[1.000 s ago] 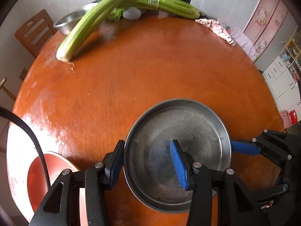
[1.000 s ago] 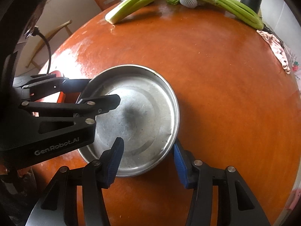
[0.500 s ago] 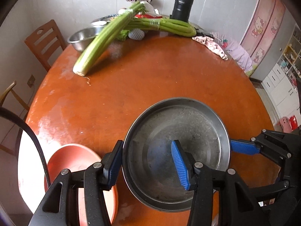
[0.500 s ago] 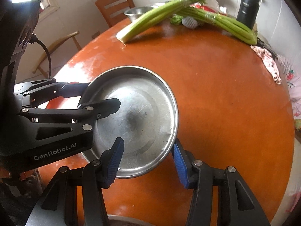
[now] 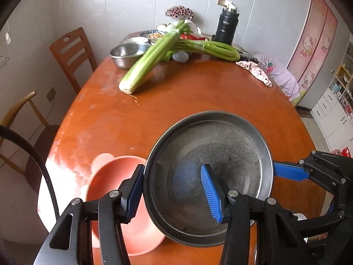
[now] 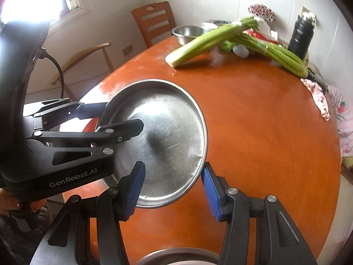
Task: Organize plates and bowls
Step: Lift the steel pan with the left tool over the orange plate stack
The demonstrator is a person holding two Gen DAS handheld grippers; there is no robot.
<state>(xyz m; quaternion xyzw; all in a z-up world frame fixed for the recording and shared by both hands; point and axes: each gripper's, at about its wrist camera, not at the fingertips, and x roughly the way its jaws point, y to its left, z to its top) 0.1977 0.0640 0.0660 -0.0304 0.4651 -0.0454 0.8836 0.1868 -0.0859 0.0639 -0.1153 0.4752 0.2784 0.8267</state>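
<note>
Round steel plate, no long axis, tilted hollow-up above the table, rim pinched by left gripper and right gripper, both part-open.

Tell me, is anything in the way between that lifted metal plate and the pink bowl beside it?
Nothing visible. The metal plate, gripped by the left gripper and right gripper, hangs partly over the pink bowl, which looks empty.
</note>
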